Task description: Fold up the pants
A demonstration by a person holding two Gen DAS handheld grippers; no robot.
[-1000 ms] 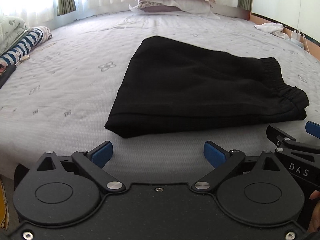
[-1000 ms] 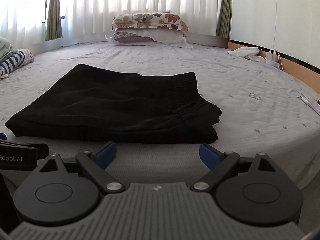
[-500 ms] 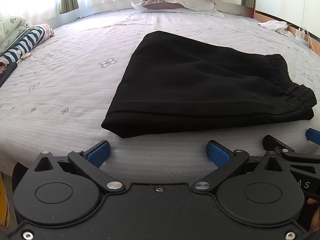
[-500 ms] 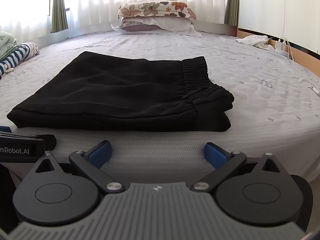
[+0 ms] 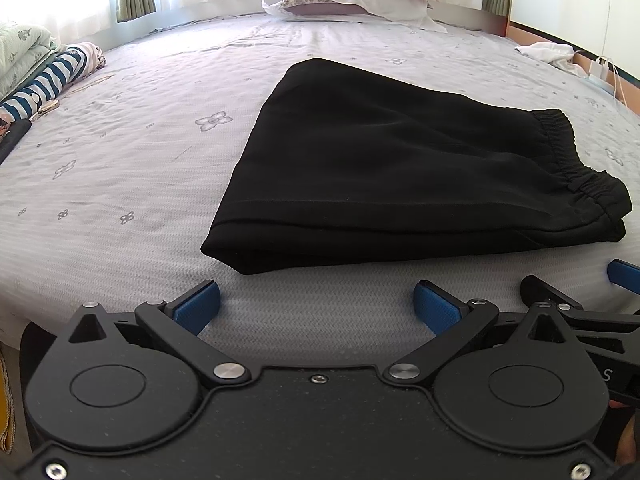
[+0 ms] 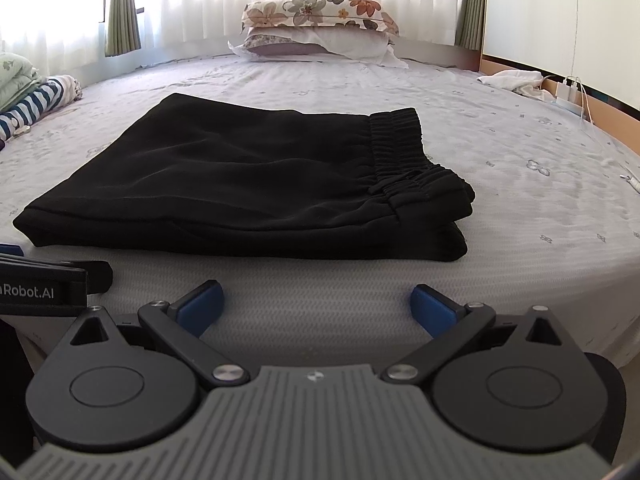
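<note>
Evidently the black soft-fabric pants (image 5: 400, 176) lie as a flat, stacked rectangle on the pale grey patterned bed (image 5: 132, 168), with the gathered elastic waistband (image 6: 400, 148) turned to the right end and a doubled-over edge at the left, which reads as a garment already folded at least once; whether a further fold is meant I cannot tell. The layers sit square on one another near the front edge of the mattress, probably so that both tools can reach them from the same side. The left gripper (image 5: 318, 304) is spread wide with nothing between its blue pads, and it hangs just short of the near long edge of the pants, facing the left corner without touching it. The right gripper (image 6: 318, 304) is likewise wide apart and empty, just short of the same near edge, with the waistband end ahead and to its right. Each tool shows in the other's view, side by side and close together. At the far end of the bed a floral-patterned pillow (image 6: 320, 12) rests on a white one.
</note>
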